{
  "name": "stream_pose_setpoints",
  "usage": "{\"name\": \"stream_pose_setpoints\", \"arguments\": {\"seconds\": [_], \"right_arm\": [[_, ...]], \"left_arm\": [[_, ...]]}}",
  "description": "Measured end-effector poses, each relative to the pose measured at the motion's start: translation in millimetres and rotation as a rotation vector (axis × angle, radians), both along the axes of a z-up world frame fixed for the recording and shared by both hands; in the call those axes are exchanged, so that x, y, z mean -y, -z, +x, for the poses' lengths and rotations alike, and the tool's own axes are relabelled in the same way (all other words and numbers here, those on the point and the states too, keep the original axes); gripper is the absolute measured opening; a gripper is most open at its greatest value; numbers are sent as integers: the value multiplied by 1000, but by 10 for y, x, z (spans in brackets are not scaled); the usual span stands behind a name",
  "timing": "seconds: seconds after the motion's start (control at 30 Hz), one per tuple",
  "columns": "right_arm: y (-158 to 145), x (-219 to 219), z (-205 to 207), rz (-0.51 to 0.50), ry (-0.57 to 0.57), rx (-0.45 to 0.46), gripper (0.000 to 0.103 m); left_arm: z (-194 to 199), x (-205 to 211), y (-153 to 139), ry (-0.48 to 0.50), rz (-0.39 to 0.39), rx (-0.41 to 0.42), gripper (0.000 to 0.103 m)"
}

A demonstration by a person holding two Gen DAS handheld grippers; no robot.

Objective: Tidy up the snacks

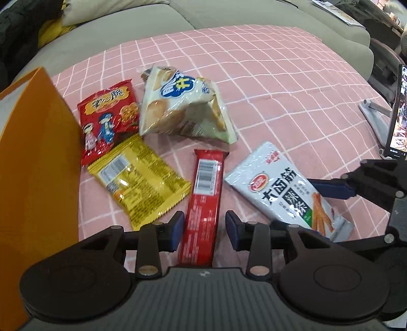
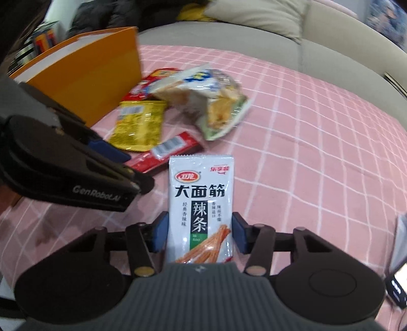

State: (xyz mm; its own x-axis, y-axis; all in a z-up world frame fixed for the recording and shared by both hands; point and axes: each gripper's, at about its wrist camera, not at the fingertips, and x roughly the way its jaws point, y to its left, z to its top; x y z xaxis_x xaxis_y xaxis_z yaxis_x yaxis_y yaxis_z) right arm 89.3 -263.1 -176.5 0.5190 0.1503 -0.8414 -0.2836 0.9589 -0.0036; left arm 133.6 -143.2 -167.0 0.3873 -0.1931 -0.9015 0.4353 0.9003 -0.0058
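Several snack packs lie on a pink checked cloth (image 1: 279,89). A red bar with a barcode (image 1: 203,188) lies lengthwise between the fingers of my left gripper (image 1: 204,226); its blue pads flank the bar with slivers of cloth showing, so it is open. In the right wrist view a white pouch with black lettering (image 2: 199,193) sits between the pads of my right gripper (image 2: 199,234), and both pads touch its edges. The same white pouch (image 1: 279,185) lies right of the bar, with a right gripper finger (image 1: 330,189) at its edge.
An orange box (image 1: 38,152) stands open at the left. Beside it lie a red cartoon packet (image 1: 109,119), a yellow packet (image 1: 140,178) and a clear biscuit bag (image 1: 183,107). A phone on a stand (image 1: 396,114) is at the right. A grey sofa (image 1: 229,12) runs behind.
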Motion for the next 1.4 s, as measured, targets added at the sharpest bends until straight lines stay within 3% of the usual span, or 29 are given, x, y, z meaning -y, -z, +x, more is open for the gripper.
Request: {"name": "stream_pose_setpoints", "arguments": {"seconds": [0.17, 0.3, 0.33, 0.43, 0.7, 0.97, 1.4], "right_arm": [[3, 28, -32, -9, 13, 6, 49], [-7, 28, -30, -8, 12, 3, 49], [-9, 22, -29, -9, 13, 2, 49], [-15, 2, -21, -15, 16, -1, 49], [-67, -43, 77, -10, 91, -57, 47], [-236, -24, -89, 51, 144, -52, 47], [-818, -183, -404, 123, 172, 63, 46]], "left_arm": [[61, 112, 13, 33, -8, -1, 44], [69, 161, 19, 48, -12, -3, 34], [67, 161, 18, 44, -12, -2, 29], [66, 140, 18, 25, -22, -12, 27], [-57, -33, -66, -78, -57, -30, 27], [-242, -275, -404, -161, -133, 12, 27], [-537, -593, -1027, -196, -153, 113, 27]]}}
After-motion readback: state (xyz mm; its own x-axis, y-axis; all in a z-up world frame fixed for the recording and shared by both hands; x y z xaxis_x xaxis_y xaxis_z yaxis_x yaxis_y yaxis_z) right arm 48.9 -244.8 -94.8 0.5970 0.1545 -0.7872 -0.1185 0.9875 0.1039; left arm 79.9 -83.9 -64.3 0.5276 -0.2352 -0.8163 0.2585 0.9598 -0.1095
